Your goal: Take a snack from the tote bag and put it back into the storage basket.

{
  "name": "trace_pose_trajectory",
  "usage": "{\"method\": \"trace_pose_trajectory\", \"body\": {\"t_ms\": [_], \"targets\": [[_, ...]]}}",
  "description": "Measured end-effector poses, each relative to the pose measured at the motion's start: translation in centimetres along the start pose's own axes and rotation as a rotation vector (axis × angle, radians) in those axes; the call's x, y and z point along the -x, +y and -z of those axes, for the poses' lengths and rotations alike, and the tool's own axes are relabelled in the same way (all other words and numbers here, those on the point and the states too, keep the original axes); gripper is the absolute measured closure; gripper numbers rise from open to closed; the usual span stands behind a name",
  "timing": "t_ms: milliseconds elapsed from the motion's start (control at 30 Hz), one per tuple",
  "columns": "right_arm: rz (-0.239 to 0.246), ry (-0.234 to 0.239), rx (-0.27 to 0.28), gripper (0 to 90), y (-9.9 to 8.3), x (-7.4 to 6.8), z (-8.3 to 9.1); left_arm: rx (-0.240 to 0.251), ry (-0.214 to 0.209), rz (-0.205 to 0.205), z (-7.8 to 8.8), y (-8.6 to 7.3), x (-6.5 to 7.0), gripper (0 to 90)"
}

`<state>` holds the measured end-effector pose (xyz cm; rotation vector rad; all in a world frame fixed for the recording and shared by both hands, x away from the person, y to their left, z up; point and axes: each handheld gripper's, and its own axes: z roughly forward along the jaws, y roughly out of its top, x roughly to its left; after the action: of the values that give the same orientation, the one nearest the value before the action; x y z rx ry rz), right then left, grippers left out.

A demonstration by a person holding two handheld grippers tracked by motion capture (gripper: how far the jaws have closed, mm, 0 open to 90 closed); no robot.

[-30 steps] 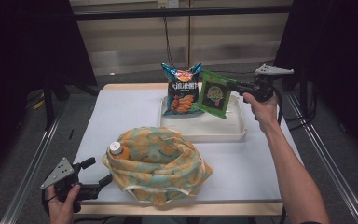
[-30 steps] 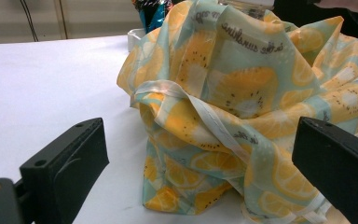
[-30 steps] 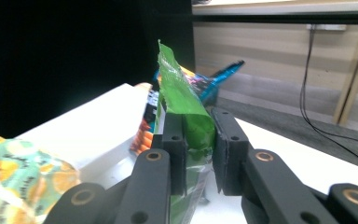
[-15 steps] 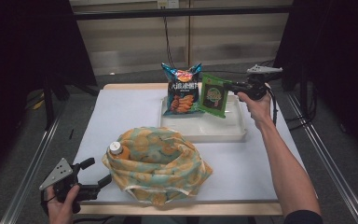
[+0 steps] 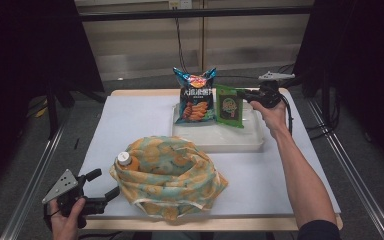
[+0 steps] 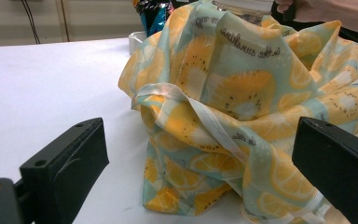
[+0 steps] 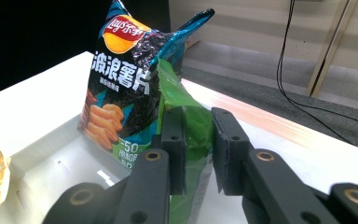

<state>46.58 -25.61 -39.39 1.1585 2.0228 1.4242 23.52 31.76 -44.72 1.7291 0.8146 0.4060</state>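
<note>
Lowering green packet (image 5: 229, 105) beside chip bag (image 5: 195, 97) over white tray (image 5: 215, 141), right gripper (image 5: 245, 95) sinking since earlier | left gripper (image 6: 200, 154) gaping wide, facing fruit-print bag (image 6: 242, 112) | right gripper view: clenched on green packet (image 7: 193, 122), placement nearly done

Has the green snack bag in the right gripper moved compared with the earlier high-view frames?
Yes. The green snack bag, clamped in the right gripper, has shifted slightly left, closer to the blue chip bag standing in the white tray.
</note>
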Motion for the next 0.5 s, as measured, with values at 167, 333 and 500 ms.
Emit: {"method": "trace_pose_trajectory", "body": {"t_ms": [167,333,500], "targets": [[0.005,-0.003,-0.011,76.0,0.2,0.2,-0.4,-0.001,0.009,0.004,0.0,0.0,0.0,2.9],[0.005,-0.024,-0.012,75.9,0.8,0.5,-0.7,-0.002,0.011,0.003,0.2,-0.1,-0.1,2.8],[0.003,-0.046,-0.029,76.1,0.9,1.4,-1.3,0.003,0.009,0.009,0.3,-0.2,-0.2,2.9]]}}
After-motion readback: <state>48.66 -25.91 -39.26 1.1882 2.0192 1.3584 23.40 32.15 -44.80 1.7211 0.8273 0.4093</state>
